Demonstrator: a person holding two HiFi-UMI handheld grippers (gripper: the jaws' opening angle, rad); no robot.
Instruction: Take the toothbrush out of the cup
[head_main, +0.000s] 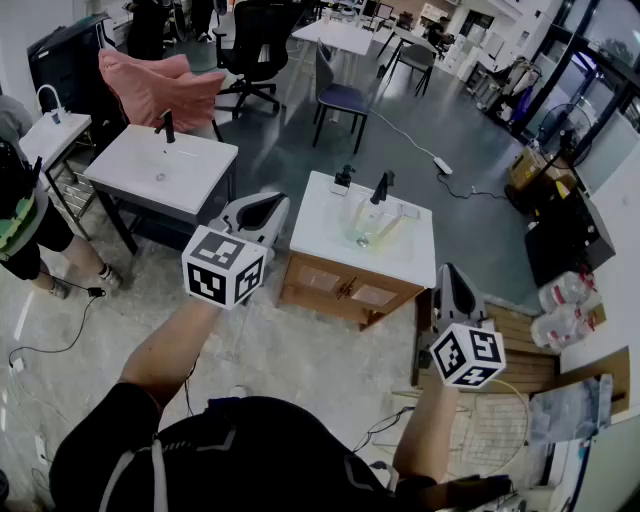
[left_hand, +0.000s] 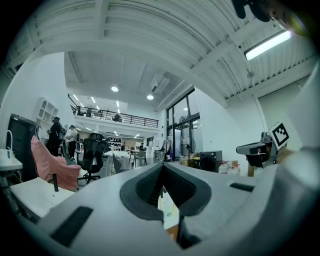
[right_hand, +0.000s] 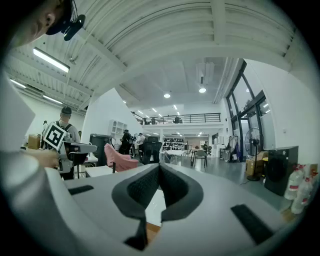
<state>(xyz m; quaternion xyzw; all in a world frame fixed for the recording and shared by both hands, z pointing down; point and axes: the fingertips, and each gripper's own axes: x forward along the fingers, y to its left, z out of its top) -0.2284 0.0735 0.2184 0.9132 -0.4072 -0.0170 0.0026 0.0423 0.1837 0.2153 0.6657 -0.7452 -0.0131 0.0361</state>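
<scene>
1. Head view: high above the person, faces steeply down. Sink tabletop (head_main: 315, 225) near centre, left hand-held gripper (head_main: 262, 210) at 10 o'clock, right hand-held gripper (head_main: 452, 285) at 4.
2. Left gripper view: close behind its own jaws, faces level; right hand-held gripper at 3 o'clock.
3. Right gripper view: same setup; left hand-held gripper at 9 o'clock.
4. All three views share the pink chair (head_main: 160, 85).

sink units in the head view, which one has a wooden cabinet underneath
The centre sink unit, with a glass bowl on top; the white sink unit to its left stands on open dark legs.
</scene>
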